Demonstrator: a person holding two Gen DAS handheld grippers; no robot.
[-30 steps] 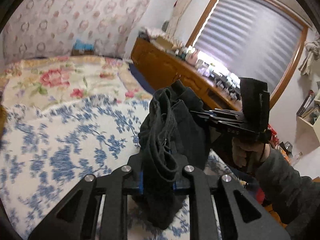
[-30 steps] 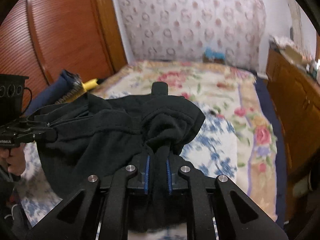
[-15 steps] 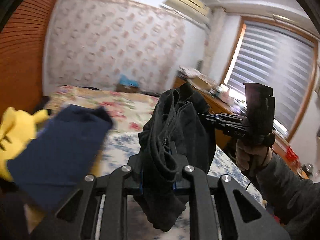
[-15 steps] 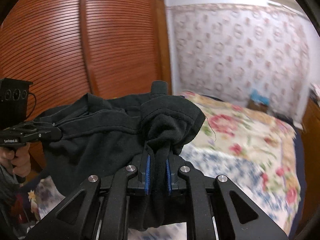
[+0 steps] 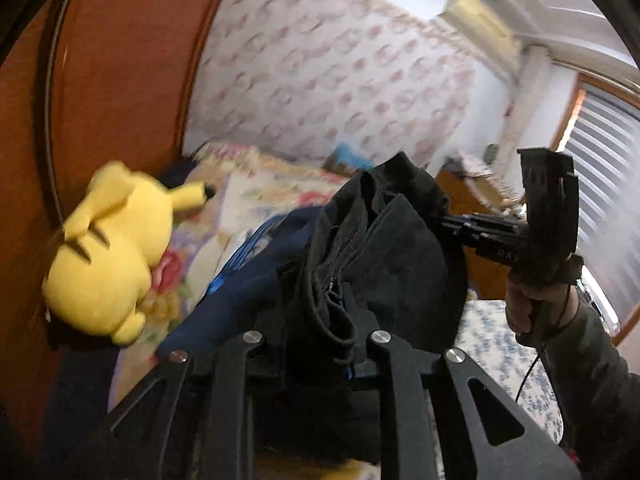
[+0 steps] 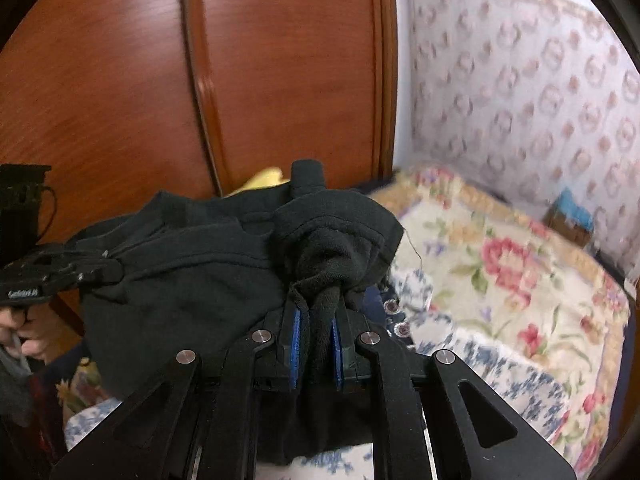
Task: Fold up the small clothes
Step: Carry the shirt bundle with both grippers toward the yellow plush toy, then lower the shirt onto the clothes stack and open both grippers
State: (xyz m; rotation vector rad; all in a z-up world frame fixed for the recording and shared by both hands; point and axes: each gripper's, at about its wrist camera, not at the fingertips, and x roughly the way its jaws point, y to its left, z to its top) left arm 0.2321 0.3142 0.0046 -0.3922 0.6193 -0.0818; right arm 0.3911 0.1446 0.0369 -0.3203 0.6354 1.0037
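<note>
A black garment (image 5: 384, 248) hangs bunched in the air between both grippers, above the bed. My left gripper (image 5: 320, 320) is shut on one bunched edge of it, the cloth spilling over the fingers. My right gripper (image 6: 316, 320) is shut on the other end of the black garment (image 6: 192, 280), its blue pads (image 6: 295, 332) pressing a thick fold. In the left wrist view the right gripper (image 5: 460, 228) reaches in from the right, held by a hand. In the right wrist view the left gripper (image 6: 108, 270) shows at the far left.
A yellow plush toy (image 5: 108, 256) lies by the wooden wardrobe (image 6: 160, 80). Folded dark blue clothes (image 5: 248, 280) sit just below the garment. The bed (image 6: 500, 280) has floral covers, with patterned wallpaper (image 6: 540, 80) behind and a window blind (image 5: 608, 184) at right.
Both grippers have swung to the left with the black garment held between them. The wardrobe, plush toy and dark blue pile have come into view; the window side has slid away.
</note>
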